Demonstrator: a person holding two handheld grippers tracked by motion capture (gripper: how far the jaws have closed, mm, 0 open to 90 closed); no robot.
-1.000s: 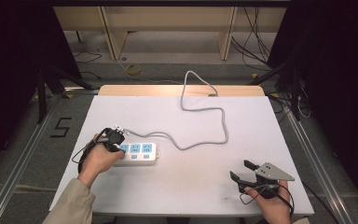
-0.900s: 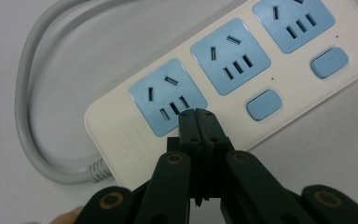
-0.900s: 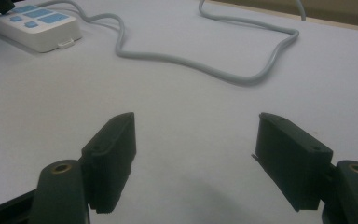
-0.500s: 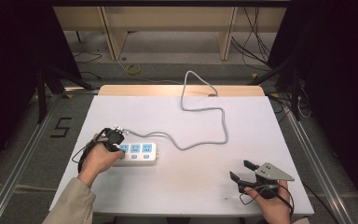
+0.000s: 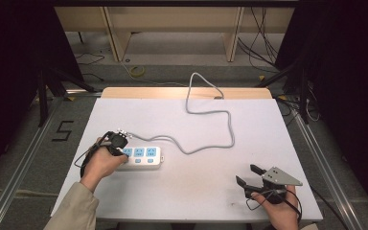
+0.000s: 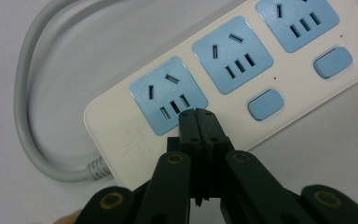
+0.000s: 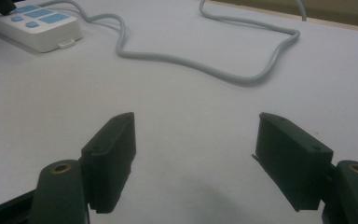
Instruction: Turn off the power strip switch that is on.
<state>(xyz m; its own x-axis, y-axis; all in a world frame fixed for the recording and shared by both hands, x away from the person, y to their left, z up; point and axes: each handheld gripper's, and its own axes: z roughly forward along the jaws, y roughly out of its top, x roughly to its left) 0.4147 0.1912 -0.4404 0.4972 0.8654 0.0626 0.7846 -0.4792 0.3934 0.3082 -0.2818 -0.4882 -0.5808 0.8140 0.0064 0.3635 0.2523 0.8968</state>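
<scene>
Table (image 5: pixel 187 191) first: white, with a power strip (image 5: pixel 141 158) near its left edge and a grey cord (image 5: pixel 220 115) looping off toward the far side. Left gripper (image 6: pixel 198 116) has its jaws pressed together, tips resting at the edge of the end socket (image 6: pixel 168 93). Probably it means to press something; it should steady the strip and push straight down. Right gripper (image 7: pixel 196 154) waits well apart, jaws wide, empty.
</scene>
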